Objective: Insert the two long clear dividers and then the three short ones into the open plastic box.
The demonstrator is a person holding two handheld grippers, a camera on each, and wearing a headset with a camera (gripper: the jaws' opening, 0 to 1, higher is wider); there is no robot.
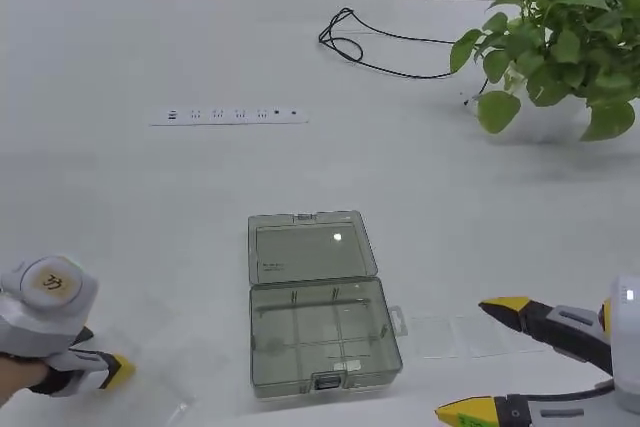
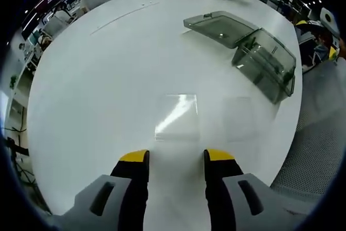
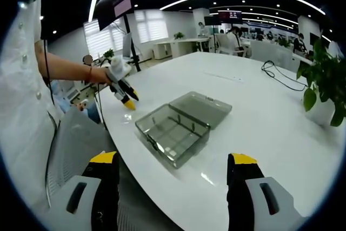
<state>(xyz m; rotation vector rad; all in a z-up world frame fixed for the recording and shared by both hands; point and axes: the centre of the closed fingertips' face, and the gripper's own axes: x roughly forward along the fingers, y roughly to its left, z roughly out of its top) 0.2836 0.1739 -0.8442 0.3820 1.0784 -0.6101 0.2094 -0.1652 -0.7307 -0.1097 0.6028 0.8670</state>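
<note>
Both the left gripper [image 2: 176, 156] and right gripper [image 3: 173, 159] were held open; the clear divider [image 2: 177, 116] likely had to be pinched next for the plastic box [image 2: 265, 62].

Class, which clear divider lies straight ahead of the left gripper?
The glare-streaked divider, directly in front of the left gripper; the fainter divider lies off to one side, toward the open box.
</note>
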